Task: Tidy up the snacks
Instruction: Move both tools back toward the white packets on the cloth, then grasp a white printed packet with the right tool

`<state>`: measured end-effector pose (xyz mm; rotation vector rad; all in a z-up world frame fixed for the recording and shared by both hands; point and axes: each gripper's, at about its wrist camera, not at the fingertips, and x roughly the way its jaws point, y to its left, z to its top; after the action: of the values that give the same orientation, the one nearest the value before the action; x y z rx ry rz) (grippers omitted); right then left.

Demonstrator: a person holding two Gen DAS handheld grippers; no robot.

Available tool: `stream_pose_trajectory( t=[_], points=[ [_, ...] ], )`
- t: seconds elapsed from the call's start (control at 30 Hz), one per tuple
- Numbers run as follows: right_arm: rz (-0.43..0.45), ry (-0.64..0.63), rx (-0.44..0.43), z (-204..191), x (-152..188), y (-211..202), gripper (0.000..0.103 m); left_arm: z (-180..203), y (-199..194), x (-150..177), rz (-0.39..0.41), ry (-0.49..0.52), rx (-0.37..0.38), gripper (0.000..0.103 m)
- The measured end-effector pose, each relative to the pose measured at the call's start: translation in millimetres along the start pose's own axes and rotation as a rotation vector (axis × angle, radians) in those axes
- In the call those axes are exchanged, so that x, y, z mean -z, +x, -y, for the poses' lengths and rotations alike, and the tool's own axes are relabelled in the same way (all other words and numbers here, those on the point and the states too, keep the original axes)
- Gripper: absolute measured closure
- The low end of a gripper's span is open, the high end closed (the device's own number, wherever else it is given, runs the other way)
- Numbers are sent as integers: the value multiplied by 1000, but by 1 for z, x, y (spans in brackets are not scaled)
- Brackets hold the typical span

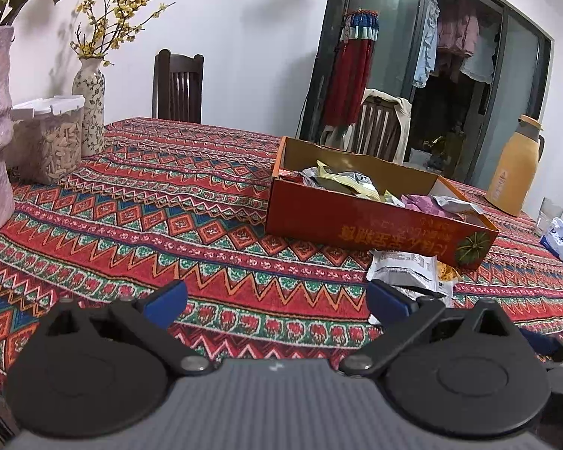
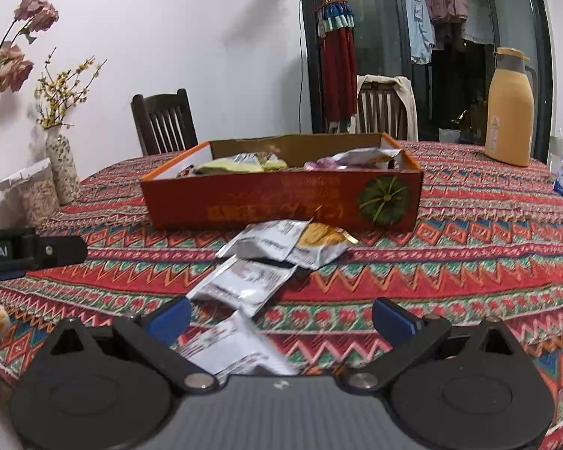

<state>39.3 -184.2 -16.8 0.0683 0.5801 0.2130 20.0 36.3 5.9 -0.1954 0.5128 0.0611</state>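
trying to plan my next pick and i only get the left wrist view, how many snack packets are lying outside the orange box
Observer: The right wrist view shows four in front of the orange box: a far silver packet, a yellow-topped packet, a near silver packet and a blurred white packet.
Operator: is the right gripper holding one
Observer: No. The right gripper is open, and the blurred white packet lies low between its fingers. I cannot tell whether they touch it.
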Motion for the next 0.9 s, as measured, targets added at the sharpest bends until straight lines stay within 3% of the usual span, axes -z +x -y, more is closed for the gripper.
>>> stream_pose_trajectory(
  t=[0.4,0.7,0.73,0.8,0.9],
  points=[
    [-55,13,18,-12,17,10,0,-9,-1,17,-46,-8,14,0],
    [-14,-57,60,-17,28,10,2,-10,-1,22,-61,-15,22,0],
    [-8,-60,64,-17,29,8,5,-10,-1,22,-62,-15,22,0],
    [10,-61,54,-17,29,4,28,-11,-2,23,-63,-17,23,0],
    [22,-67,34,-16,28,2,55,-13,-2,23,-64,-25,23,0]
  ],
)
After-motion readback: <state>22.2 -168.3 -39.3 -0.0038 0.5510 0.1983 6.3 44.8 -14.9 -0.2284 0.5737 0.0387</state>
